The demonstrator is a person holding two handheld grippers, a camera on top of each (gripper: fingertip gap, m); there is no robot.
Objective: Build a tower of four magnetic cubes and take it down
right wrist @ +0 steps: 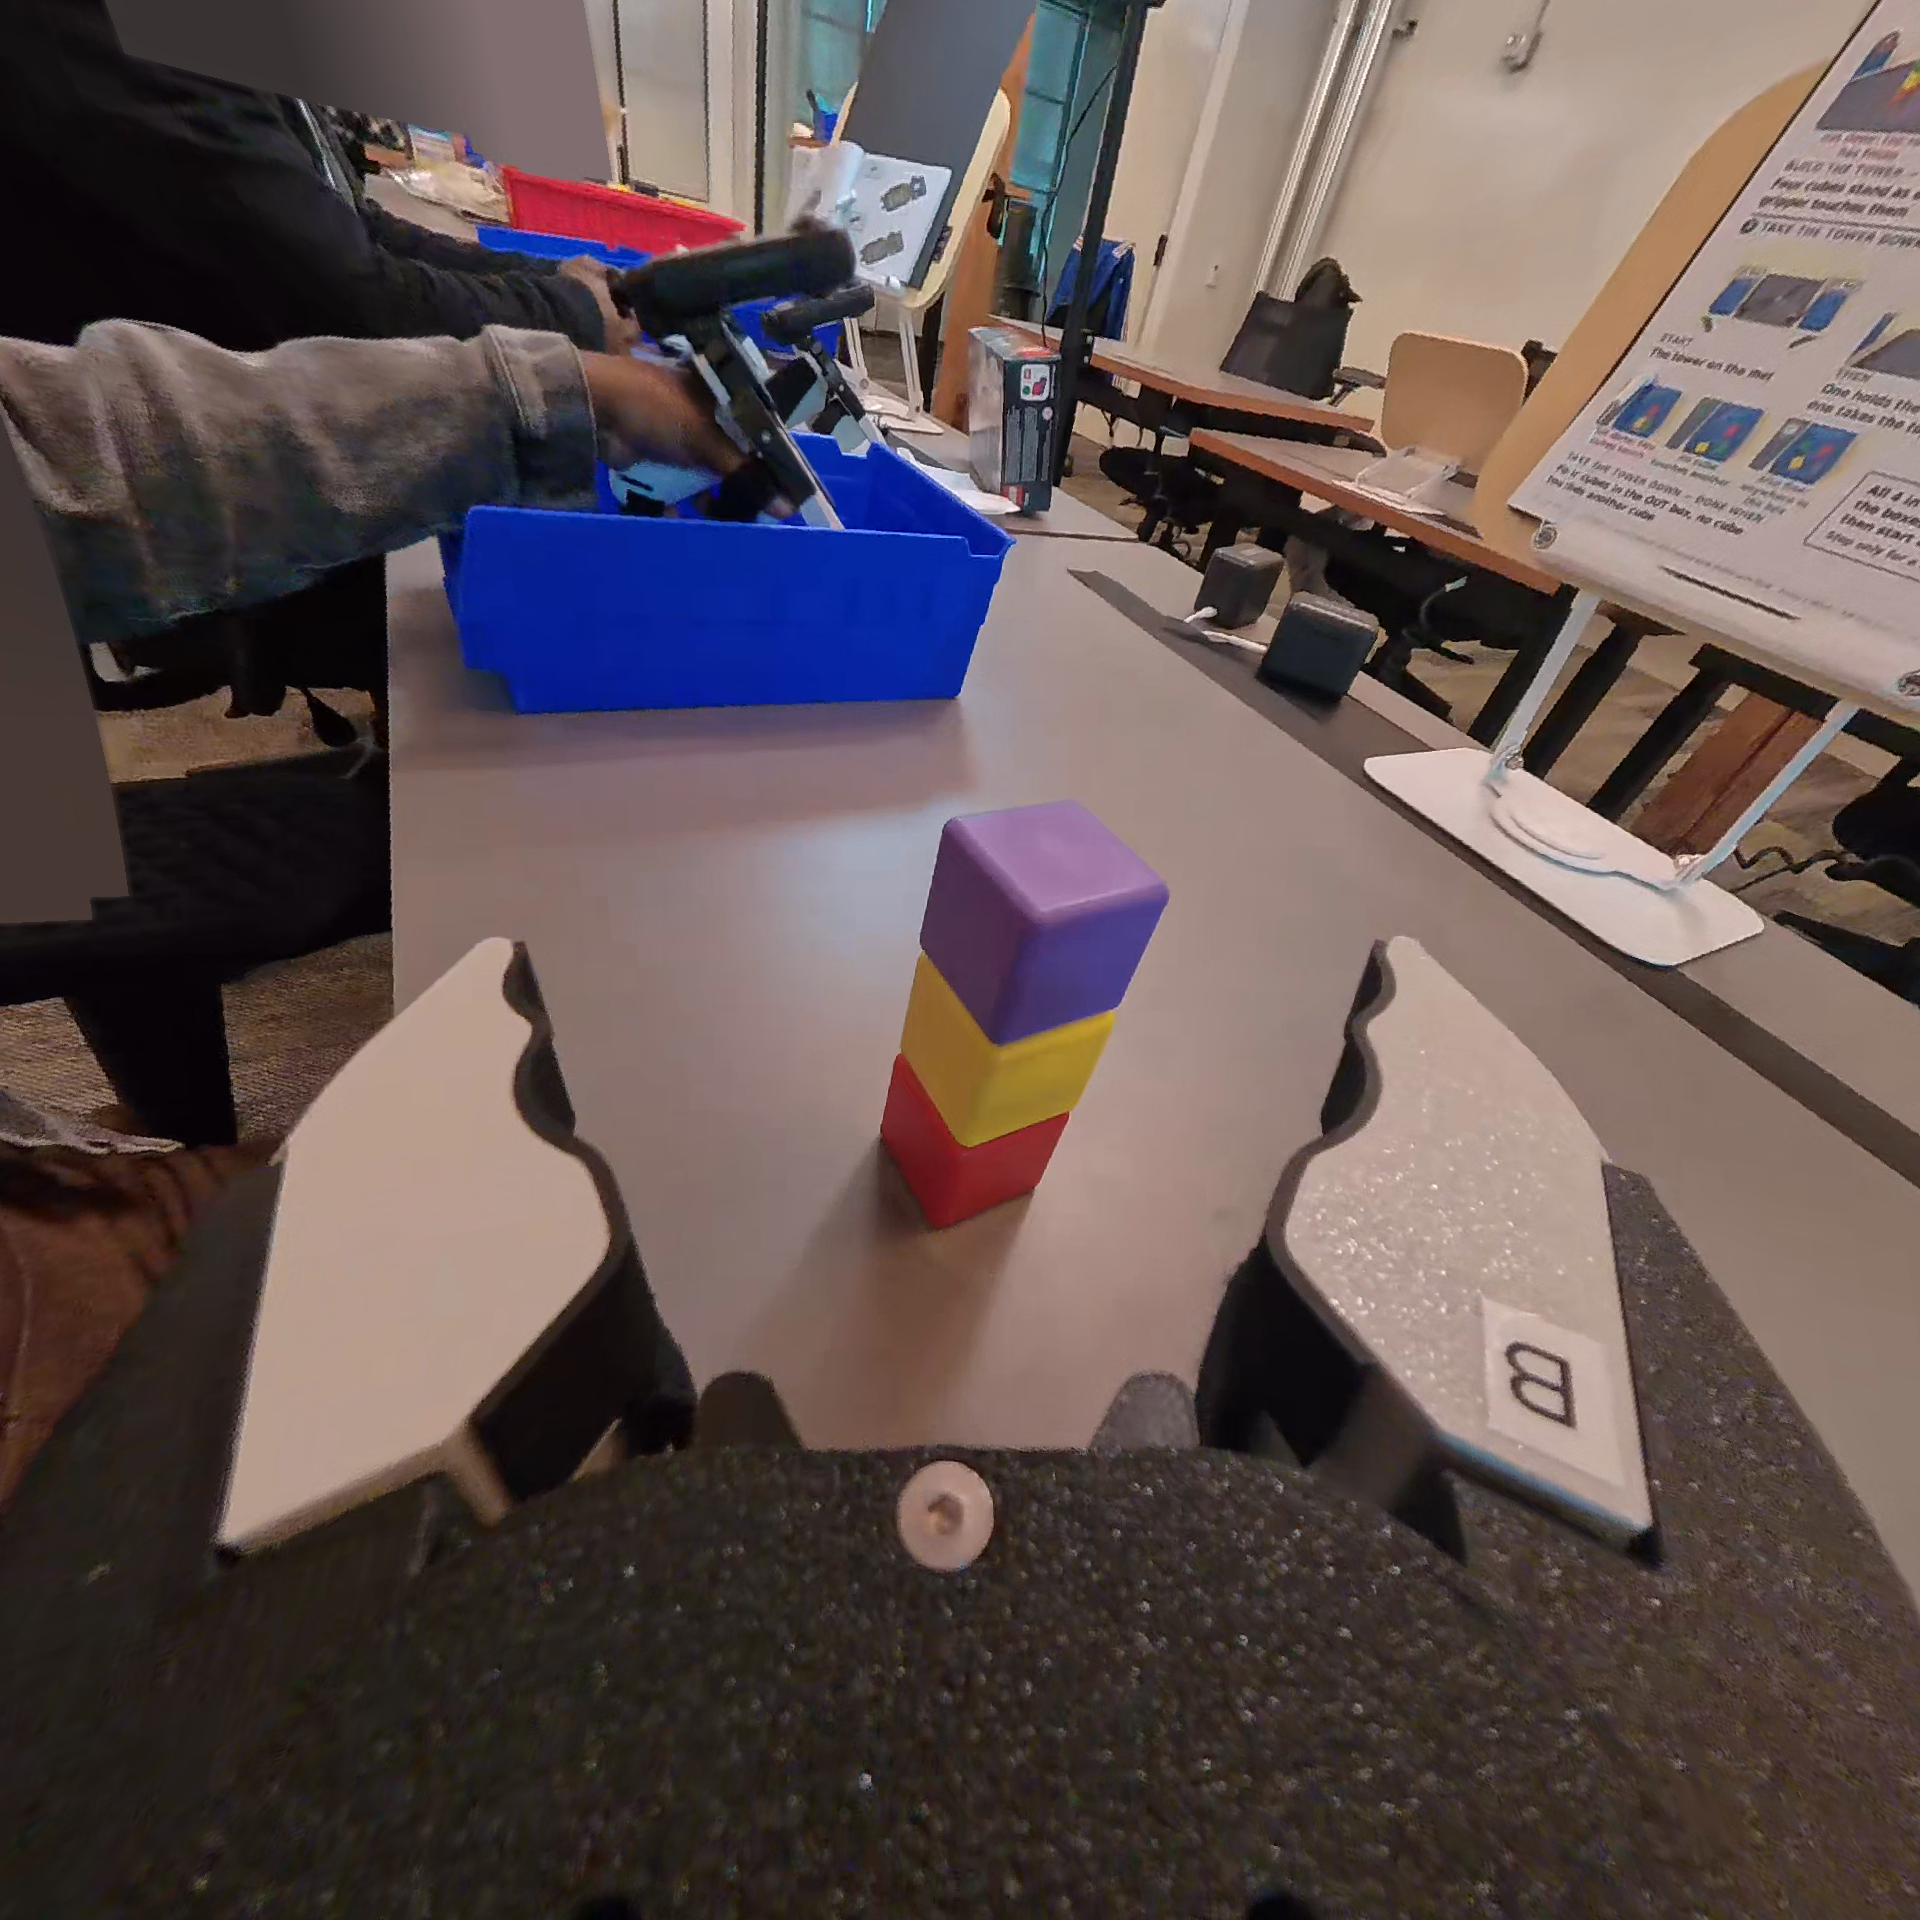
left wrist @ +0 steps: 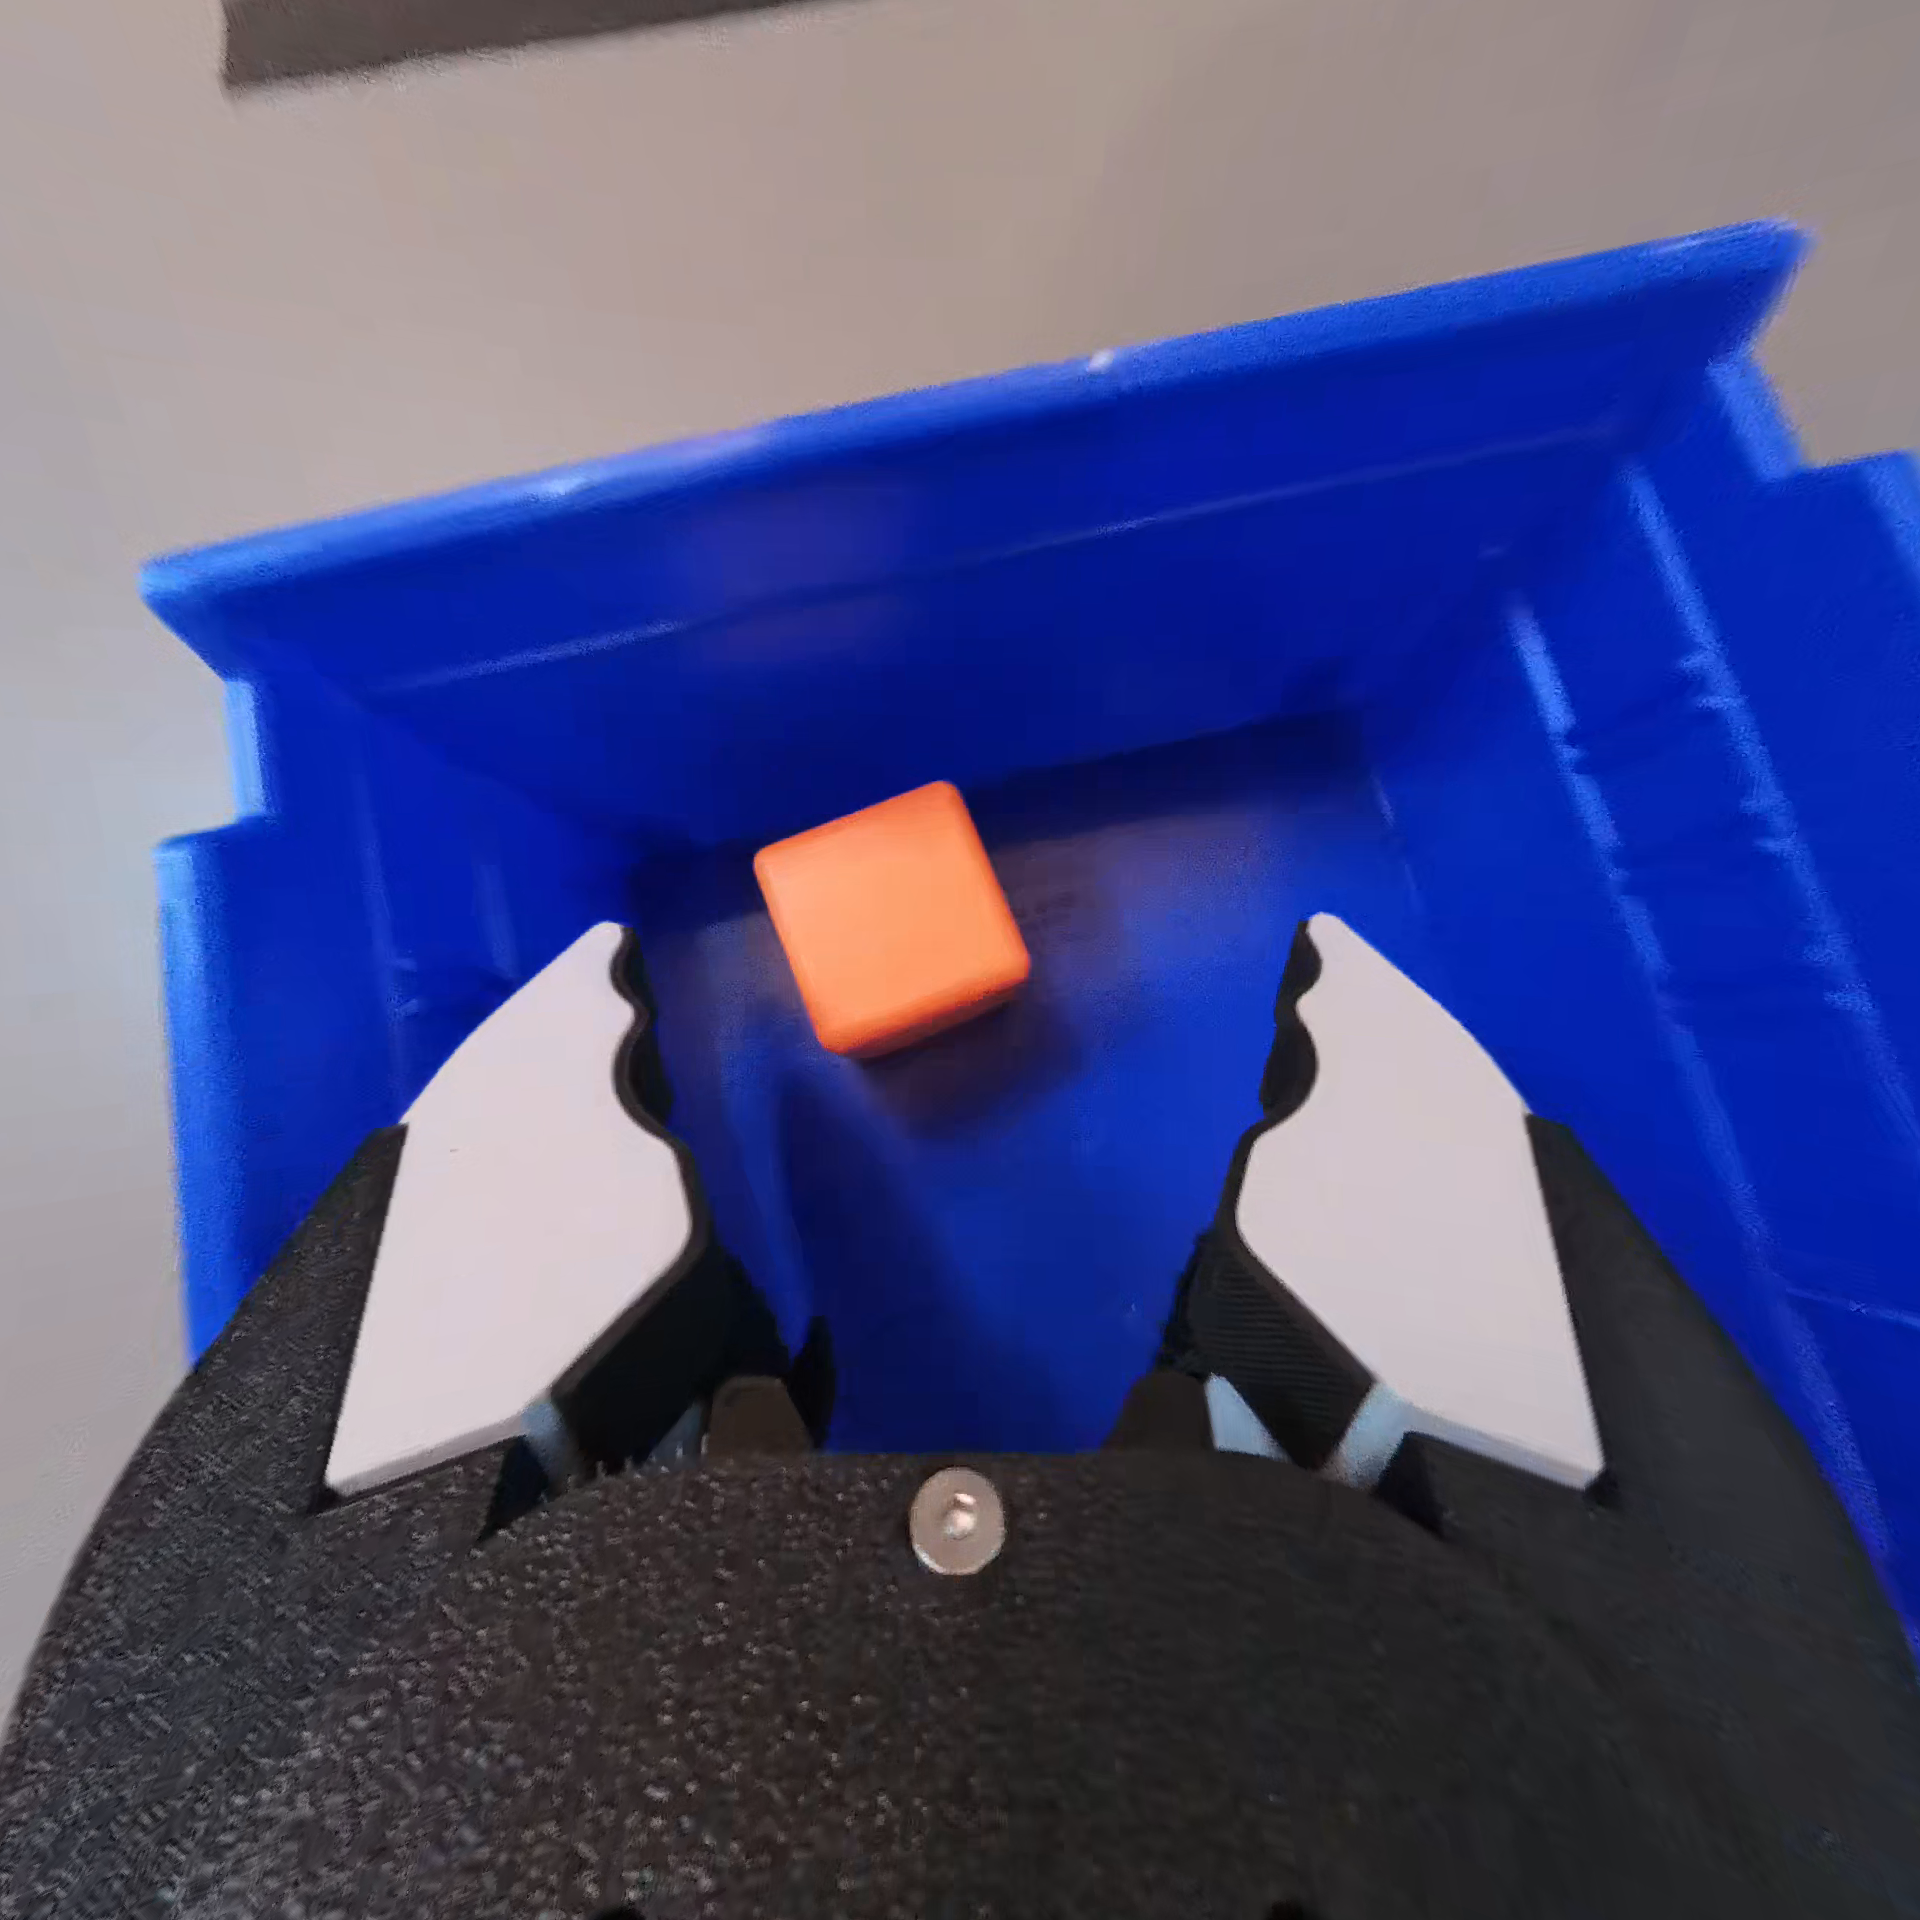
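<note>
Three cubes stand stacked on the grey table (right wrist: 727,883) — a red cube (right wrist: 971,1169) at the bottom, a yellow cube (right wrist: 1003,1075) on it, a purple cube (right wrist: 1044,914) on top. The stack stands in the gap of the right gripper (right wrist: 945,971), slightly nearer its right finger, and neither pad touches it; those jaws are spread wide and hold nothing. The purple cube sits a little twisted and shifted on the yellow one, so the column is not quite true.

The fourth piece, an orange cube (left wrist: 891,916), lies on the floor of the blue bin (left wrist: 1039,499), ahead of the left gripper (left wrist: 961,925) and closer to its left fingertip than its right. These jaws are also released and empty, with clear space on both sides of the cube.

Judging from this, the risks are mostly of alignment. The orange cube lies turned at an angle to the fingers, so the pads would likely meet corners rather than flat faces, and it could spin or squirt away toward the bin's back wall. The bin walls stand near both fingers — a finger could catch on one. At the stack, a careless closing or sideways drift of the right gripper could knock the offset purple cube off, and magnetic pull may snap the orange cube on crooked.
</note>
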